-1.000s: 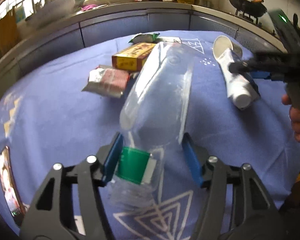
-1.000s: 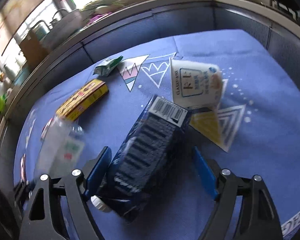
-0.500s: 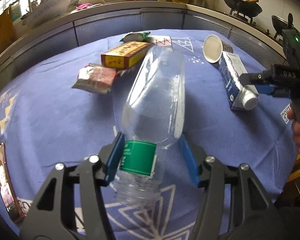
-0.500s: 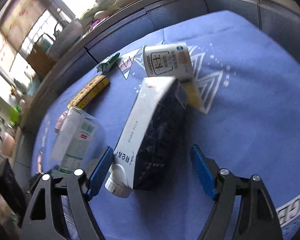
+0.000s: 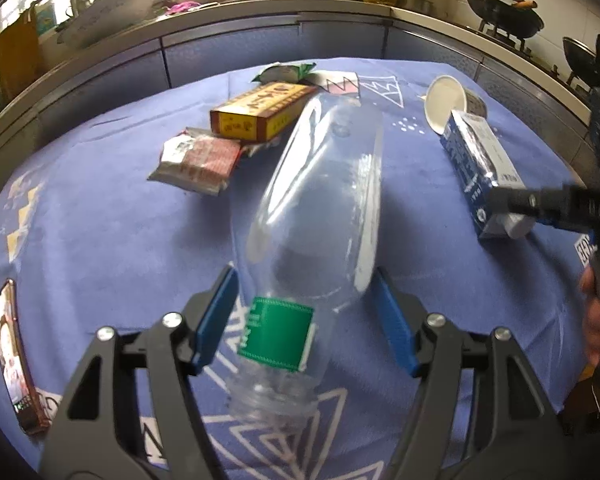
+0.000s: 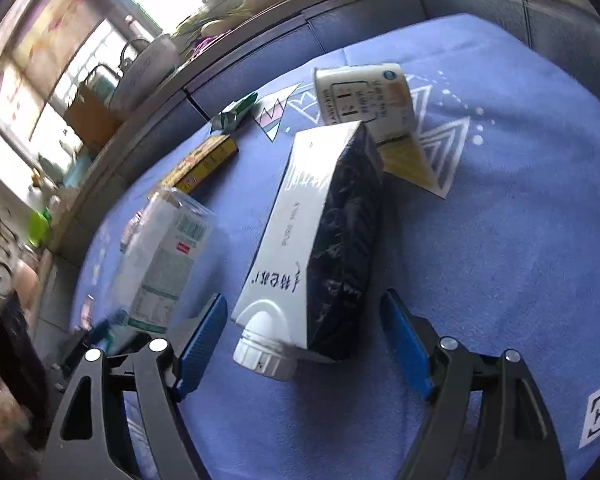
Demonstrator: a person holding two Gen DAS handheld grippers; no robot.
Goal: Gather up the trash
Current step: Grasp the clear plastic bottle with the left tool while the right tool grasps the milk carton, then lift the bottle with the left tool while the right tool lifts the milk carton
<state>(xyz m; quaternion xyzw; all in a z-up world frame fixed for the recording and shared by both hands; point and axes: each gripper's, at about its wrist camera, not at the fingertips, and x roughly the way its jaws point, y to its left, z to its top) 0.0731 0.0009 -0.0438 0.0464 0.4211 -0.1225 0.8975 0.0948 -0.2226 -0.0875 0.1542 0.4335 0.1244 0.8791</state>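
In the left wrist view a phone [image 5: 14,364] is seen at 8 o'clock on the blue-clothed tabletop [image 5: 100,232]. A crumpled red wrapper [image 5: 198,164] lies at 11 o'clock, touching the yellow box [image 5: 262,111] behind it, and a green packet [image 5: 286,72] lies just beyond at 12 o'clock. The left hand-held gripper [image 5: 306,322] is spread wide, and the clear plastic bottle [image 5: 320,216] with a green label lies between its blue pads [image 5: 216,318], neck toward the camera; whether the pads touch it cannot be told. At 2 o'clock a paper cup [image 5: 446,104] lies on its side, touching the far end of the dark blue milk carton [image 5: 478,164].

In the right wrist view the bottle [image 6: 162,256] appears blurred at 9 o'clock. The right hand-held gripper [image 6: 302,344] is wide open, with the milk carton [image 6: 324,232] lying between its fingers, white cap toward the camera, apart from both pads. The cup [image 6: 366,102] lies at 12 o'clock behind the carton.
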